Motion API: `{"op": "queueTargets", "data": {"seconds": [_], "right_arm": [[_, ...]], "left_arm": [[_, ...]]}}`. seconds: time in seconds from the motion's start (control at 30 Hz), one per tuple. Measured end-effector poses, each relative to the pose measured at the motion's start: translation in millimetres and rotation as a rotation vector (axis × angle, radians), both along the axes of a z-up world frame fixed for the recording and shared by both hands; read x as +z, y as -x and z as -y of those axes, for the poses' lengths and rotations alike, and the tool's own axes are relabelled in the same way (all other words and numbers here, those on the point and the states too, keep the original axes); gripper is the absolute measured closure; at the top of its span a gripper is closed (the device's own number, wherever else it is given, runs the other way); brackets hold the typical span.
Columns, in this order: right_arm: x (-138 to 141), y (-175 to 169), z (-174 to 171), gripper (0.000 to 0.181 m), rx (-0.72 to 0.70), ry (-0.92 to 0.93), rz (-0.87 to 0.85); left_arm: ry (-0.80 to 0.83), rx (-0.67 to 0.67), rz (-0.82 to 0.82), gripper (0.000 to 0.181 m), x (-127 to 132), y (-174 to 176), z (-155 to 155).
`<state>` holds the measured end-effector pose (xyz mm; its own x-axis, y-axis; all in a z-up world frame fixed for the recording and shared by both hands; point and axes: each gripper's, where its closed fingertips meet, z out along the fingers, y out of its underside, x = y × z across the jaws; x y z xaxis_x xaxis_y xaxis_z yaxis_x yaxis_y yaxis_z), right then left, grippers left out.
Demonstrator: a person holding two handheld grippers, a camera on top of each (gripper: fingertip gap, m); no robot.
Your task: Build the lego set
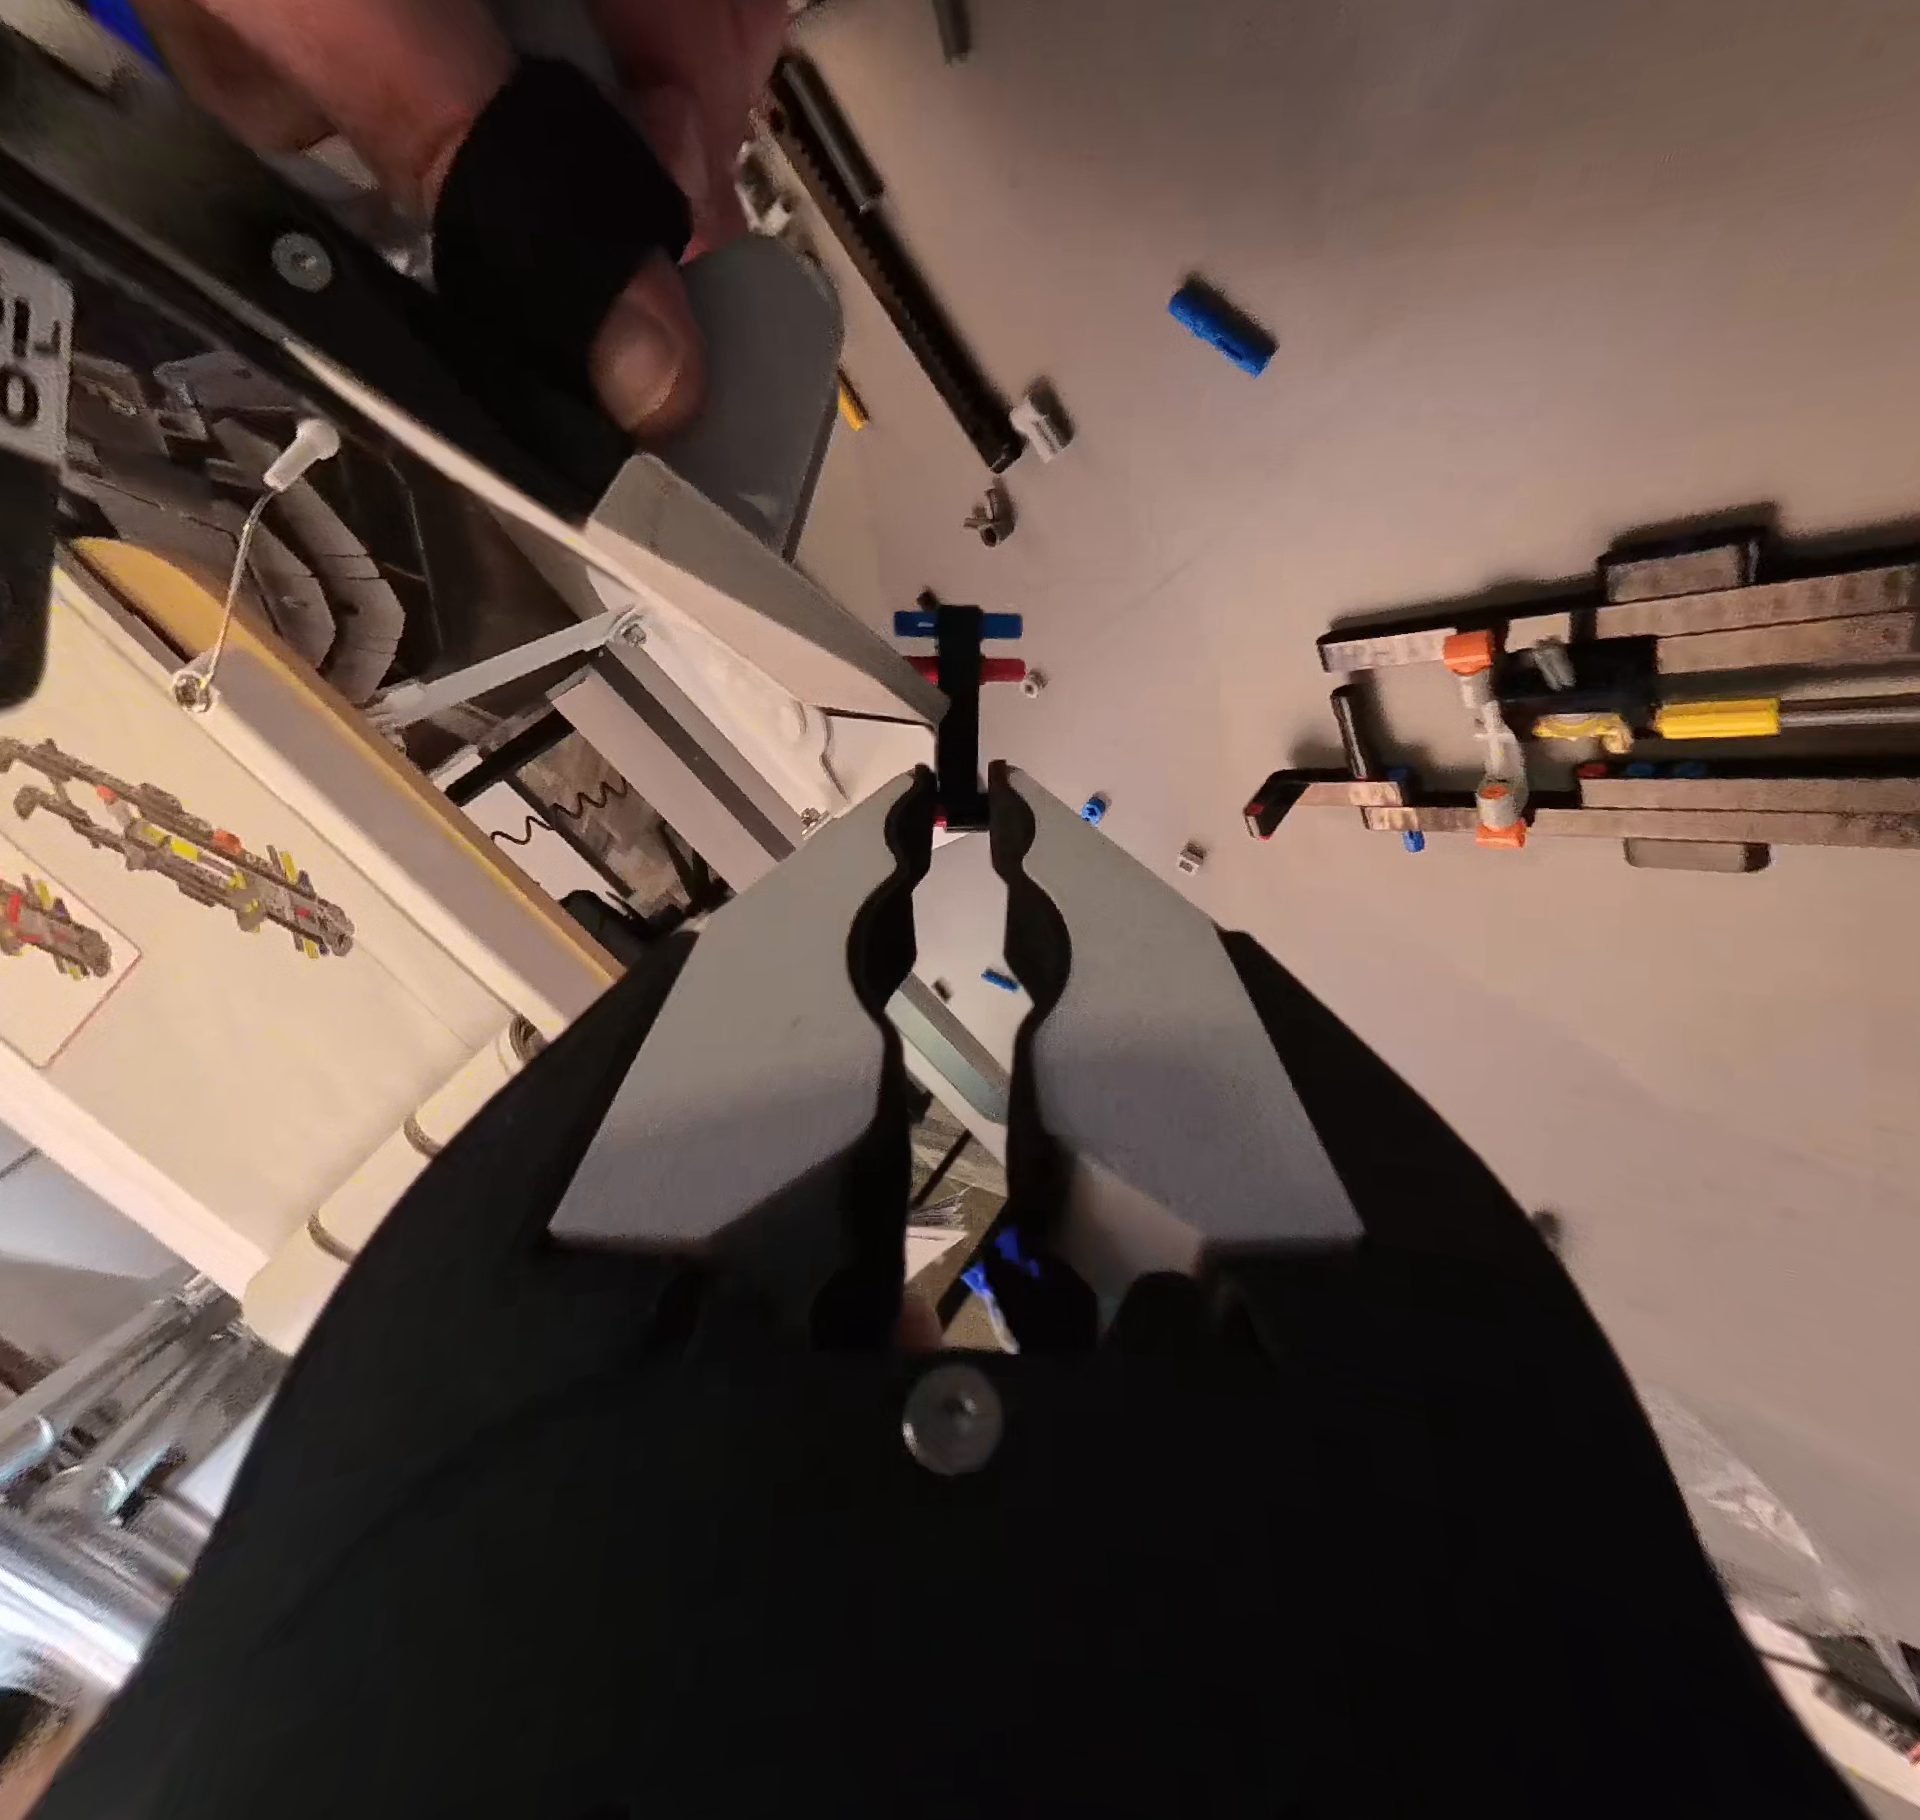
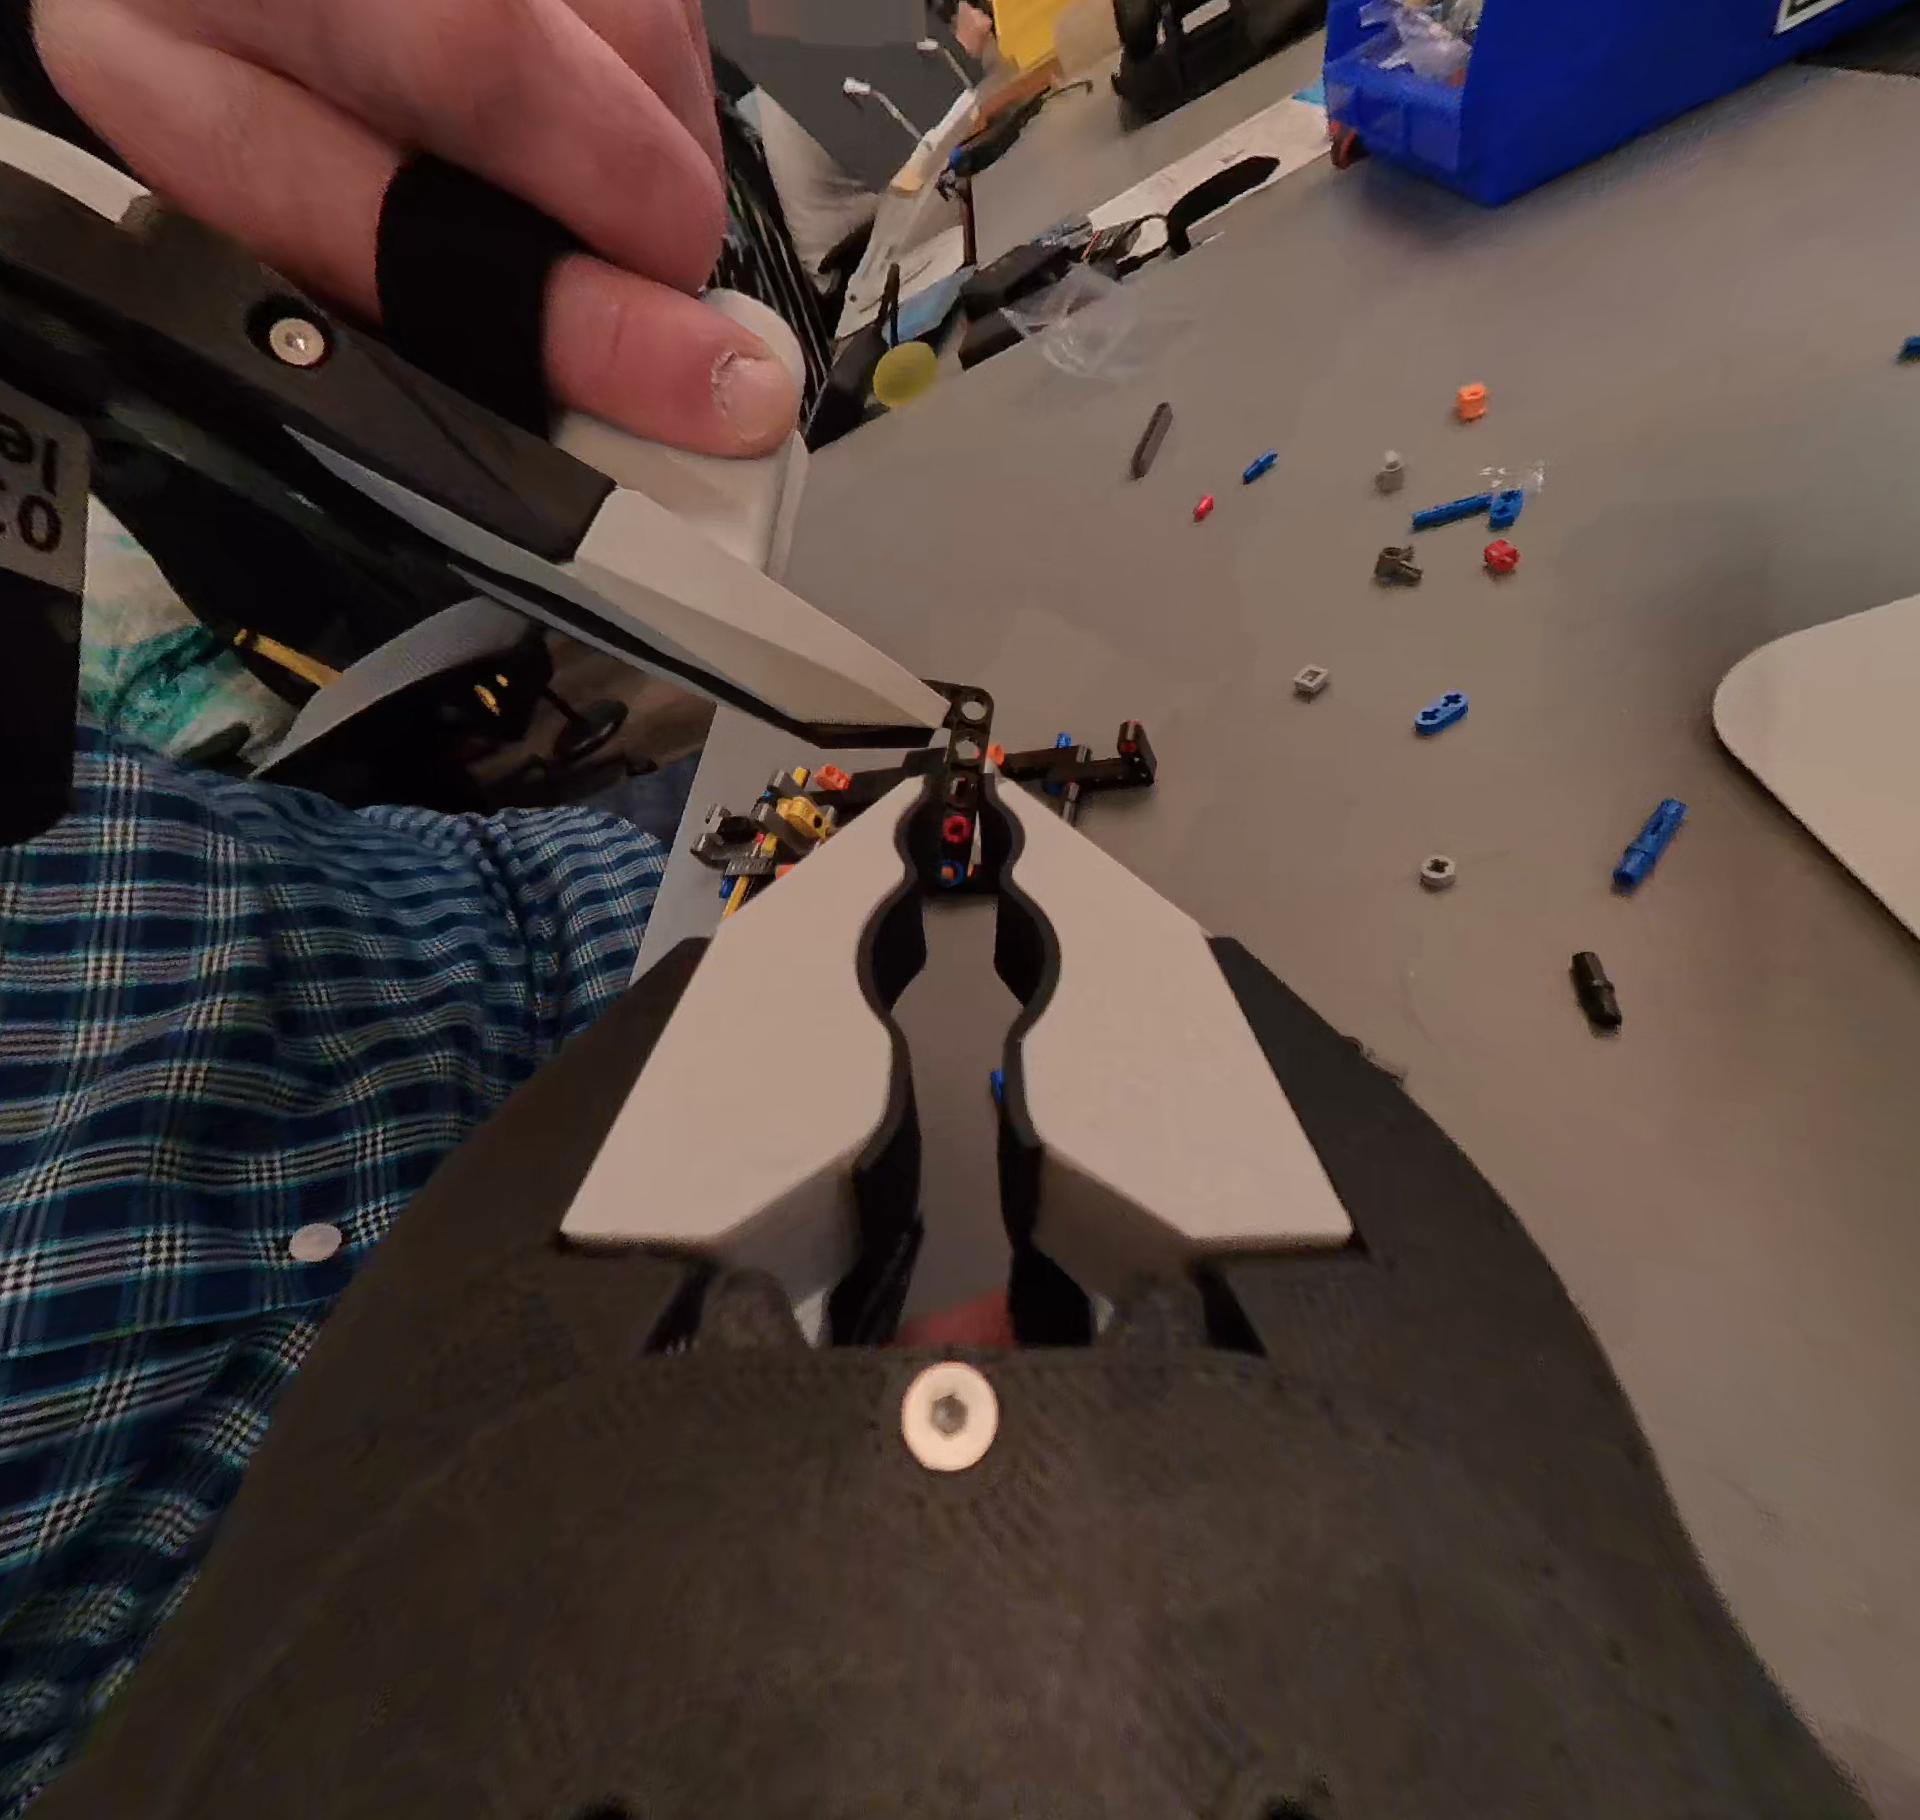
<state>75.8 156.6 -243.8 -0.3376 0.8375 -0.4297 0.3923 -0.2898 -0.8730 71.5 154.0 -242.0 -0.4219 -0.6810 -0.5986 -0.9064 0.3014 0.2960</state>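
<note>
A short black lego beam (image 1: 958, 721) with a blue pin (image 1: 956, 624) and a red pin (image 1: 971, 671) through it is held in the air between both grippers. My left gripper (image 1: 956, 783) is shut on its plain end. My right gripper (image 2: 956, 814) is shut around the pinned end of the beam (image 2: 966, 742). Each gripper also shows in the other's view, coming in from the upper left: the right one (image 1: 727, 565) and the left one (image 2: 790, 648). The part-built grey and black frame (image 1: 1558, 731) lies on the table and also shows in the right wrist view (image 2: 821, 814).
Loose pieces lie on the grey table: a blue connector (image 2: 1649, 843), a black pin (image 2: 1595, 988), a long black rack (image 1: 894, 284), a blue sleeve (image 1: 1223, 328). A blue parts bin (image 2: 1600, 56) stands far back. A pale tray (image 2: 1829, 731) is at the right. An instruction sheet (image 1: 177, 856) is at the left. Left and right tips are no more than a few centimetres apart.
</note>
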Motion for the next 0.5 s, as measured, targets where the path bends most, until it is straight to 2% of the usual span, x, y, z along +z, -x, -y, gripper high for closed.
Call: {"op": "queueTargets", "data": {"seconds": [0.2, 0.33, 0.4, 0.5], "right_arm": [[8, 3, -15, 0.178, -0.073, 0.144, -0.051], [7, 7, -16, 0.178, -0.109, 0.139, -0.062], [6, 9, -17, 0.178, -0.127, 0.139, -0.065], [9, 12, -17, 0.178, -0.145, 0.123, -0.087]], "left_arm": [[-0.089, 0.136, 0.179, 0.171, 13, 5, -17], [-0.136, 0.257, 0.288, 0.162, 19, 18, -20], [-0.118, 0.335, 0.346, 0.154, 18, 26, -16], [-0.066, 0.397, 0.469, 0.155, 14, 23, -8]]}}
